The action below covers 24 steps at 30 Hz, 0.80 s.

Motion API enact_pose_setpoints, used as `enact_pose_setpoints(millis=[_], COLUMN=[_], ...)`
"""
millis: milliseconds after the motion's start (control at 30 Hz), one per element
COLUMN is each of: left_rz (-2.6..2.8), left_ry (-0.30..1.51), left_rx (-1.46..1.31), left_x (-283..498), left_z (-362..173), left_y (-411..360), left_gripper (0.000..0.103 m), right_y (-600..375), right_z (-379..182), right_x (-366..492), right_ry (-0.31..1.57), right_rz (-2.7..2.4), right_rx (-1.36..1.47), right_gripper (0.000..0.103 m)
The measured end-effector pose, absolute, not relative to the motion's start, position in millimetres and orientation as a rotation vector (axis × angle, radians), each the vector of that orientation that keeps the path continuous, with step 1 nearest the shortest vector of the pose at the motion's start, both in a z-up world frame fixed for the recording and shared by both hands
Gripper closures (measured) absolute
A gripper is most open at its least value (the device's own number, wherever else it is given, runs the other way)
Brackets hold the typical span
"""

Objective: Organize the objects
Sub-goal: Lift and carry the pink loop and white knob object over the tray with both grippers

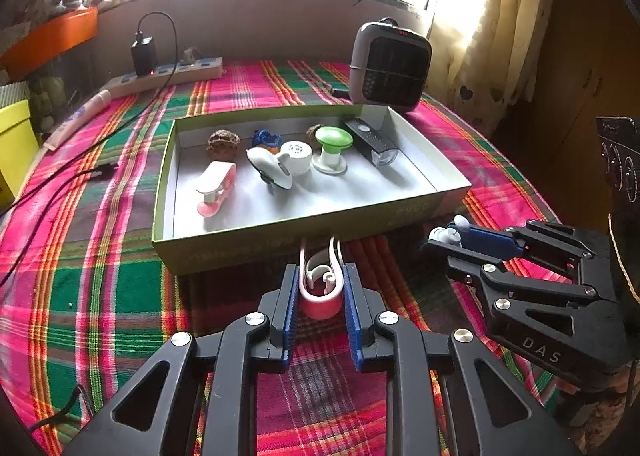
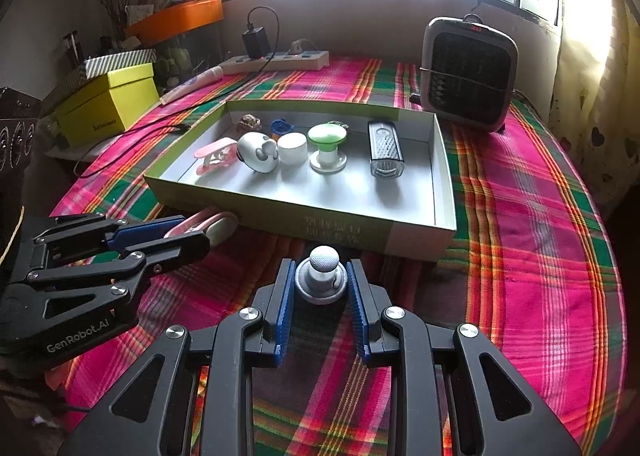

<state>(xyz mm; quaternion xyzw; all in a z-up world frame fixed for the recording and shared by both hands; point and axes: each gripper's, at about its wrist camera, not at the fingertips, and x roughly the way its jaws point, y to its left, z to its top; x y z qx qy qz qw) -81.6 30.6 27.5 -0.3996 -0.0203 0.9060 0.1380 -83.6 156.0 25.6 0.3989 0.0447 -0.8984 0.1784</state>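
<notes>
My left gripper (image 1: 321, 269) is shut on a pink-and-white clip (image 1: 320, 302), just in front of the near wall of the green box (image 1: 280, 234). In the right wrist view the left gripper (image 2: 196, 230) comes in from the left, with the clip (image 2: 218, 222) sticking out past its tips. Between the blue pads of my right gripper (image 2: 321, 263), which is shut on it, sits a grey knob with a round white head (image 2: 322, 280), close to the box wall (image 2: 280, 218). From the left wrist view, the right gripper (image 1: 445, 237) and its knob (image 1: 440, 234) are at the right.
The box holds a second pink clip (image 1: 216, 184), a white gadget (image 1: 268, 168), a white cylinder (image 1: 296, 156), a green-topped knob (image 1: 332, 148), a black light (image 1: 372, 144) and small items behind. A heater (image 1: 390, 64), power strip (image 1: 168, 74), cable (image 1: 80, 172) and yellow box (image 2: 108, 104) ring the plaid cloth.
</notes>
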Motion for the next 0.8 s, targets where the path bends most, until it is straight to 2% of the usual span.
enact_pose_setpoints(millis=[800], left_rz=[2.657], left_ry=[-0.041], left_rx=[-1.028], left_x=[-103], left_z=[64], left_y=[43], left_gripper=[0.084], right_y=[168], right_z=[59], right_x=[-106], right_ry=[0.117], right_rz=[-2.604], right_rx=[1.019], right_gripper=[0.076])
